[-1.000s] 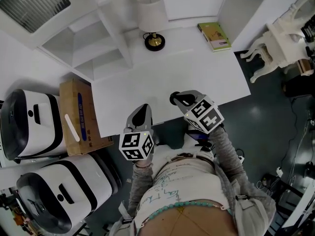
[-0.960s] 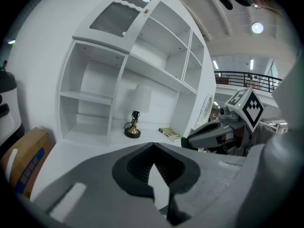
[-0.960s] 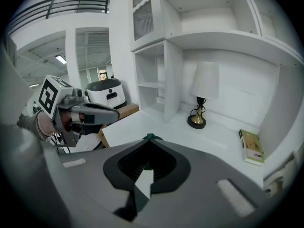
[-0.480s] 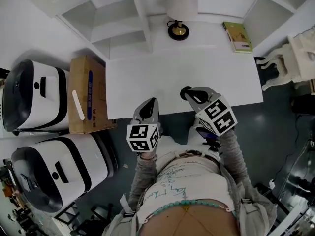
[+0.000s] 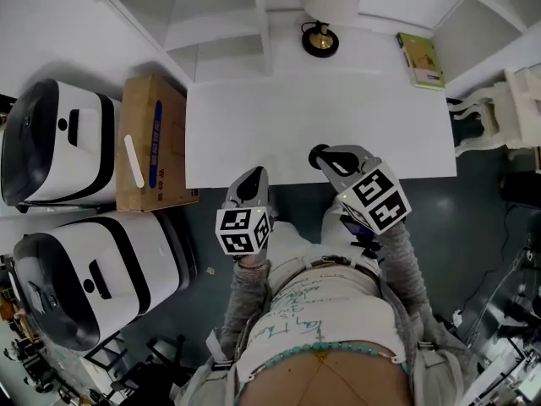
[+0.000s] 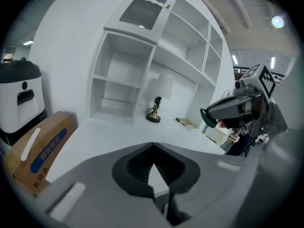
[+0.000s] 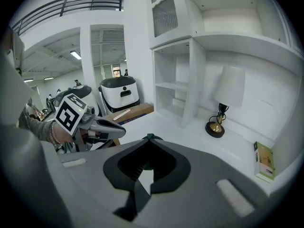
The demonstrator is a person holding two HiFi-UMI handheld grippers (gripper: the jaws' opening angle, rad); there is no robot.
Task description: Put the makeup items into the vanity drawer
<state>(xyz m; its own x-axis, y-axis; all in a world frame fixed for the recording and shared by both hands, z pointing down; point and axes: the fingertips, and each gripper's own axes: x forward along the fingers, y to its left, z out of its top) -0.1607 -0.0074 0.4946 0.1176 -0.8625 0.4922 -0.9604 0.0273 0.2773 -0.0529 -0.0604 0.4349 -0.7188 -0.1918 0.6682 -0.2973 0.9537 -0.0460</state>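
Your right gripper (image 5: 328, 156) clamps a small dark-green item (image 7: 149, 137) over the desk (image 5: 254, 125) at its 6 o'clock edge; your left gripper (image 5: 256, 176) is pinched together, empty; at 9 o'clock a cardboard box (image 5: 173, 142) bears a white strip (image 5: 134, 161)

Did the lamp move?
No. The lamp still stands at the back of the desk, the same gap from the green book; only the camera shifted.

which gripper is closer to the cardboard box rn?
Left. The left gripper hangs just right of the cardboard box; the right gripper, pinching a small dark green item, is farther right, beyond the left one.
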